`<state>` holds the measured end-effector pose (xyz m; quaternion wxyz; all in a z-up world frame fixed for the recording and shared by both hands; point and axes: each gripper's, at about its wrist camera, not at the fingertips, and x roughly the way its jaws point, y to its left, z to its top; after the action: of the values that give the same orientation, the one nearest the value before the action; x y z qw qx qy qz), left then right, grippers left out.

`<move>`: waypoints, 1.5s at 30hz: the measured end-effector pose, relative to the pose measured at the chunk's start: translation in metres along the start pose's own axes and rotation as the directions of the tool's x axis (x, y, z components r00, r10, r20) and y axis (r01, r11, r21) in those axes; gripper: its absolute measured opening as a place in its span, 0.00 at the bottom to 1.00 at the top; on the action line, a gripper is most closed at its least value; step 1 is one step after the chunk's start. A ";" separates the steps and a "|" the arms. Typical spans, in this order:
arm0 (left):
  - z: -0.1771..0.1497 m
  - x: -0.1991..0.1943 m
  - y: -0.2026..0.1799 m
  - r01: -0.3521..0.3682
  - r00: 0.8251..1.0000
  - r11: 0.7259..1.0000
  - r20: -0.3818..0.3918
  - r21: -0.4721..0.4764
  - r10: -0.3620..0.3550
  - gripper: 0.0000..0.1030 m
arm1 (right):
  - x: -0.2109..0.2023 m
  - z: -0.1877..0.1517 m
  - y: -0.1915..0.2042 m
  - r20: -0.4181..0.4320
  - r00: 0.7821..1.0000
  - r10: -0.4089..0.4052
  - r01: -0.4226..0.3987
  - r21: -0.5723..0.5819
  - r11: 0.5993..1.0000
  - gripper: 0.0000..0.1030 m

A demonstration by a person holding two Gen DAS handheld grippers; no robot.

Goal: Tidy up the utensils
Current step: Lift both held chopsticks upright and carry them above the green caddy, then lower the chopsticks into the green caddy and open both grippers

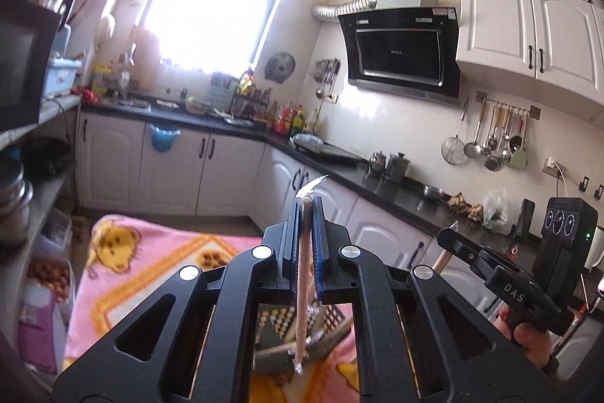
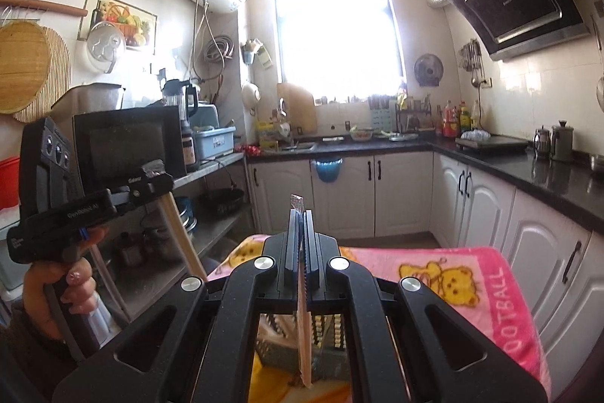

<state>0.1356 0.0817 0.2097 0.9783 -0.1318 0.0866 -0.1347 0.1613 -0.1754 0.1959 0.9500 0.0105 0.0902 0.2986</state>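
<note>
Chopsticks, one wrapped pair per gripper, are clamped and raised above the table. Left gripper (image 1: 306, 210) is level, pointing toward the kitchen counter (image 1: 396, 191); its jaws are closed narrow on a wrapped chopstick pair (image 1: 302, 274) running back between the fingers, torn wrapper end projecting past the tips. Right gripper (image 2: 301, 221) is likewise level, facing the window (image 2: 332, 25), jaws pressed tight on a second wrapped chopstick pair (image 2: 303, 308) hanging down toward the mesh basket (image 2: 332, 331) below. A bare hand (image 2: 56, 293) grips the left unit's handle in the right wrist view.

Legible writing: "DAS" on the right unit's body in the left wrist view; "FOOTBALL" on the pink bear-print blanket (image 2: 472, 282).

Both pairs are pale, slim, sealed in clear plastic sleeves.
</note>
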 end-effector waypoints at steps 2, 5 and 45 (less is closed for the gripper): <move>0.010 0.000 -0.001 -0.014 1.000 1.000 0.024 0.013 0.014 0.03 | 0.002 0.009 -0.002 0.022 1.000 -0.004 0.004 -0.002 1.000 0.02; 0.021 0.003 -0.001 -0.030 0.998 0.999 0.049 0.019 0.029 0.03 | 0.006 0.022 -0.004 0.052 0.999 -0.011 0.012 -0.009 1.000 0.02; -0.081 0.113 0.019 -0.135 0.981 0.989 -0.134 0.065 0.143 0.03 | 0.096 -0.050 -0.022 -0.030 0.996 -0.079 0.079 -0.012 0.997 0.02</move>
<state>0.2305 0.0481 0.1125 0.9801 -0.0887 0.1595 -0.0773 0.2419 -0.1410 0.1290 0.9596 -0.0028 0.1036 0.2615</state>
